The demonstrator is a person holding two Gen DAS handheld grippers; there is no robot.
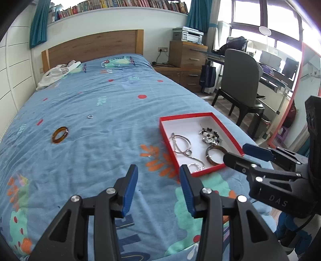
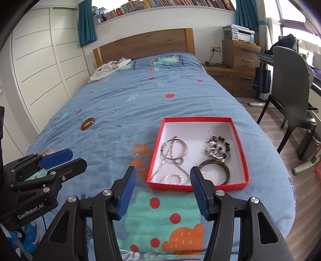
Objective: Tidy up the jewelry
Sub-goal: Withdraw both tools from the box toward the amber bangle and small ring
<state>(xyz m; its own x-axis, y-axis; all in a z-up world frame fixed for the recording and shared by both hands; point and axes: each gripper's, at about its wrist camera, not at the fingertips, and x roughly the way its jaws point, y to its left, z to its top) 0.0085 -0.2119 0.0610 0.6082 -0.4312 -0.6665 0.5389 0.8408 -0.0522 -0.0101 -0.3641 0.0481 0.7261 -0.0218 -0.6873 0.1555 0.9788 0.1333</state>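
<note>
Bed with a blue patterned cover, wooden headboard at the far end, a pale garment crumpled near it. Red box, shallow, white inside, sits on the cover toward the right edge of the bed. Contents of the box: two large thin silver hoops overlapping on the left side; a silver chain running across and below them; a small twisted silver ring near the front wall; a dark brown bangle at the front right; a beaded bracelet with dark and pale beads, bunched with a silver piece, at the back right. Loose on the cover, well apart from the box on its left: an amber bangle, lying flat; farther up the bed, a small silver ring. Left gripper, blue pads, fingers spread apart and holding nothing, above the cover just left of the box's front corner. Right gripper, fingers likewise spread and empty, pointing at the front wall of the box; in the left wrist view it reaches in from the right, its tips over the box's front right corner by the brown bangle. Beside the bed on the right: wooden drawers with a printer on top, a grey chair. Bookshelf along the wall above the headboard.
</note>
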